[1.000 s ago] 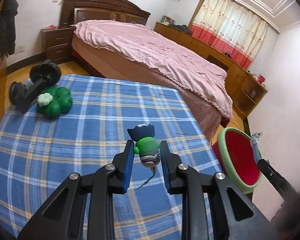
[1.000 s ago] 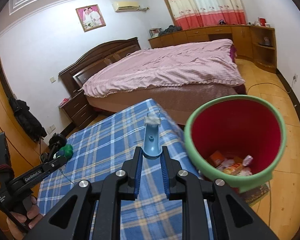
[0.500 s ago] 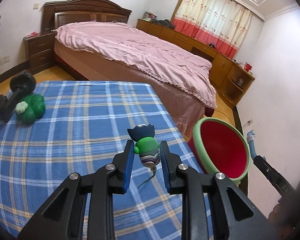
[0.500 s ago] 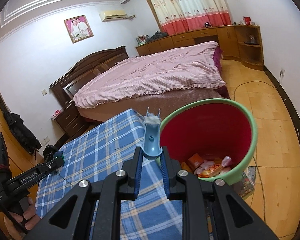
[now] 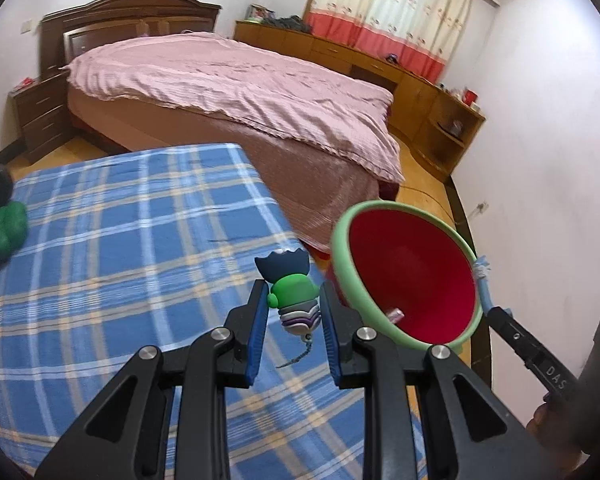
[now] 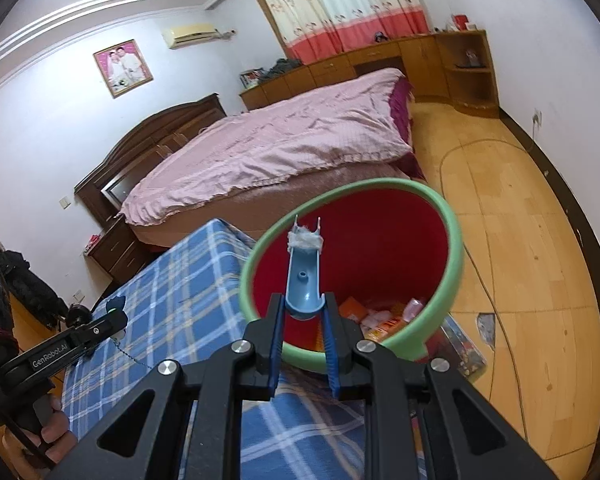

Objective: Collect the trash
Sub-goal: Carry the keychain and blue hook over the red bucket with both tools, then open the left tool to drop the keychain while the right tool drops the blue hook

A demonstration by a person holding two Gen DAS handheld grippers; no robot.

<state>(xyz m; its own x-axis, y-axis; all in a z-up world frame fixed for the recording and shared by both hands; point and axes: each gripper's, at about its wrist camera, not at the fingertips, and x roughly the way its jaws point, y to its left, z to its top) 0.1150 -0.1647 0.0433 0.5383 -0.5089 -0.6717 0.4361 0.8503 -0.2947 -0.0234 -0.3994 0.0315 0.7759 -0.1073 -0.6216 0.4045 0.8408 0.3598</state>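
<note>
step: I'm carrying two bits of trash to the bin (image 6: pixel 456 240), one per hand; judging by the views, both are on approach, drop not yet made.
left gripper (image 5: pixel 294 316): clenched on a small toy figure (image 5: pixel 294 294) — green body, dark blue jagged top, purple-striped base, cord dangling below. It hangs over the bench (image 5: pixel 100 248) edge, just short of the bin's green rim.
right gripper (image 6: pixel 302 320): clenched on a blue plastic trough piece (image 6: pixel 303 276) with white fluff at its tip. The tip reads as already over the red interior; the pads sit at the near rim.
bin: red inside, green rim, beside the bench, wrappers already at the bottom.
how I'd do it: push the right one further in until the whole piece clears the rim, then let go. Bring the left over the mouth separately so the two grippers don't collide.
risk: the cord could snag on a pad; the trough is long and could bridge the rim.
leave alone: green plush (image 5: pixel 6 232) at the bench's far corner.
</note>
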